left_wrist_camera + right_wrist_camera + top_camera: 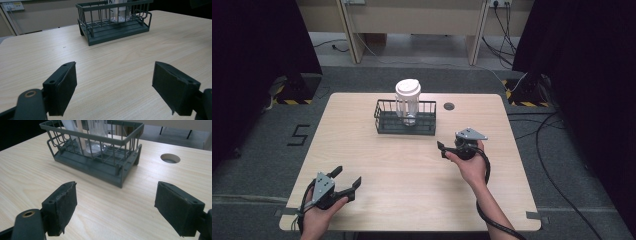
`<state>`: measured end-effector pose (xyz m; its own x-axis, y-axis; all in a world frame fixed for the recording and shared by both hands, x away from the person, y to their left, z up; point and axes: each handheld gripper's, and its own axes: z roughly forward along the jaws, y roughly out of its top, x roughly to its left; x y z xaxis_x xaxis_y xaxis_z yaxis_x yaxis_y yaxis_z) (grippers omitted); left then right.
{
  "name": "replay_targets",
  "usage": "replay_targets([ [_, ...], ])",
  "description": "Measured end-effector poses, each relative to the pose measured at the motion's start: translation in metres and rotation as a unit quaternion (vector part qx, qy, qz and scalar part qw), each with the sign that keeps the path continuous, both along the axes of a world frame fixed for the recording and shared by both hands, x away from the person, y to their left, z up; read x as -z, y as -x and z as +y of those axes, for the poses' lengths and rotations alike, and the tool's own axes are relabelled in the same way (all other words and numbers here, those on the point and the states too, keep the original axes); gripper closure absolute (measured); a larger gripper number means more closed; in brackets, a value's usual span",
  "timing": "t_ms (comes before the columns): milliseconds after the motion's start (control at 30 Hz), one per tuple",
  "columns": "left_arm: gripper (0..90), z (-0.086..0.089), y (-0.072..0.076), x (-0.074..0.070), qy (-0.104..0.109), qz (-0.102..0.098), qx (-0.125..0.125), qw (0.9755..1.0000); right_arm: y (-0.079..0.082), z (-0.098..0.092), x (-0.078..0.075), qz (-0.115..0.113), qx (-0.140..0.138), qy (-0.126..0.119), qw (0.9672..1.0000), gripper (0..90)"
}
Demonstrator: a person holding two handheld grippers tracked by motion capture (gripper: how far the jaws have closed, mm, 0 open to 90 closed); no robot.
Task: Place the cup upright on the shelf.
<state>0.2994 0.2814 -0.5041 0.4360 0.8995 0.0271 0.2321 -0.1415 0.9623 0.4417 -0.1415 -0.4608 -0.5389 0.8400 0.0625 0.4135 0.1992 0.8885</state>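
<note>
- While we hold both grippers over the tabletop (412,170), the high view shows the wire basket (405,118) near the far edge with a white-lidded clear cup (407,101) upright inside; the left gripper (346,181) is well short of the basket, the right gripper (441,148) just beside its right front corner.
- Left gripper view: our fingers (60,88) gape wide, holding nothing; the basket (115,27) stands ahead.
- Right gripper view: fingers (60,207) spread wide, empty; the basket (95,167) is near, with a round hole (170,158) in the tabletop to its right.

left gripper view: top edge is cutting off the upper part of the clear ribbed plastic cup (121,11) | right gripper view: top edge is cutting off that cup above its base | both gripper views: the dark green wire basket's (100,138) bars are partly screening the cup's lower part
</note>
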Motion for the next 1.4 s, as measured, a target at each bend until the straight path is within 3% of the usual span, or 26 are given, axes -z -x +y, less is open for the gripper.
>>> replay_targets([
  [900,19.0,-0.001,0.001,0.000,0.001,0.002,-0.002,1.0000,0.043,-0.046,0.019,0.007,0.031,0.014,0.9994,18.6],
  [1400,18.9,-0.001,0.001,0.000,0.000,0.002,-0.004,1.0000,0.069,-0.066,0.034,-0.014,0.048,0.009,0.9987,19.4],
])
